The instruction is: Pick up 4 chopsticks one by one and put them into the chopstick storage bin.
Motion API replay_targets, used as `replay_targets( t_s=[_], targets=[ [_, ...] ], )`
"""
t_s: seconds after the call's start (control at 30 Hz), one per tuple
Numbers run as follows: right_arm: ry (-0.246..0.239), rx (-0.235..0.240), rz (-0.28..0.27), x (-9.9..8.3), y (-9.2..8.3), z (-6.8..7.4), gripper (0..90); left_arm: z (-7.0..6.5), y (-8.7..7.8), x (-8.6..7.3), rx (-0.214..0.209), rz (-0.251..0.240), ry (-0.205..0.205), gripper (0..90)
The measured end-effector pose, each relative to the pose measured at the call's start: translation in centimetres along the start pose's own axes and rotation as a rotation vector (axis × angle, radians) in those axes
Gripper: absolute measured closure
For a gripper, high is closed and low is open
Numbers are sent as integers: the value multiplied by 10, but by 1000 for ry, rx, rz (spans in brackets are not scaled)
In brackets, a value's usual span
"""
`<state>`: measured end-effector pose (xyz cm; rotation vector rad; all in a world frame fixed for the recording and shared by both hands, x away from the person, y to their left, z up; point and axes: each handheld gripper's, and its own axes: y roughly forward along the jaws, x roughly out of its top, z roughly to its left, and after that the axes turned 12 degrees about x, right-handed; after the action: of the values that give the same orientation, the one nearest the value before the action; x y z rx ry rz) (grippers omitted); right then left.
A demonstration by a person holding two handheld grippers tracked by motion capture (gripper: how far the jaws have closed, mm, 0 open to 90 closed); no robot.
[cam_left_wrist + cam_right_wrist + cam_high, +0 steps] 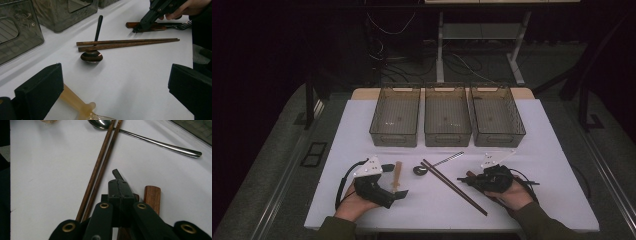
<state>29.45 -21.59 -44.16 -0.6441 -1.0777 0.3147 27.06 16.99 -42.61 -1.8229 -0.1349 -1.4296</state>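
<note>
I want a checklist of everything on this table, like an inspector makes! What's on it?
Surface: white table, flat, nothing spilled.
Job's things: pair of brown chopsticks lying side by side; metal spoon crossing under them; pale-handled utensil between the left gripper's jaws; wooden-handled fork under the right gripper.
Bins: three see-through bins in a row at the far edge; contents too faint to tell.
Clutter: nothing seen.
Grippers: left gripper open; right gripper shut, nothing between its jaws; each held in a hand.
Cables: a black cable loops from the left gripper; loose wires on the floor beyond.
Surroundings: dark room, stand legs behind the table.
</note>
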Motion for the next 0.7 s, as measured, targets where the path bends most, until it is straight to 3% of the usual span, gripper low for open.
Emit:
replay_targets(
  t_s=[0.7],
  targets=[
    [6, -11, -2, 7, 5, -10, 898, 0, 0, 0, -1, 0, 3, 0]
  ],
)
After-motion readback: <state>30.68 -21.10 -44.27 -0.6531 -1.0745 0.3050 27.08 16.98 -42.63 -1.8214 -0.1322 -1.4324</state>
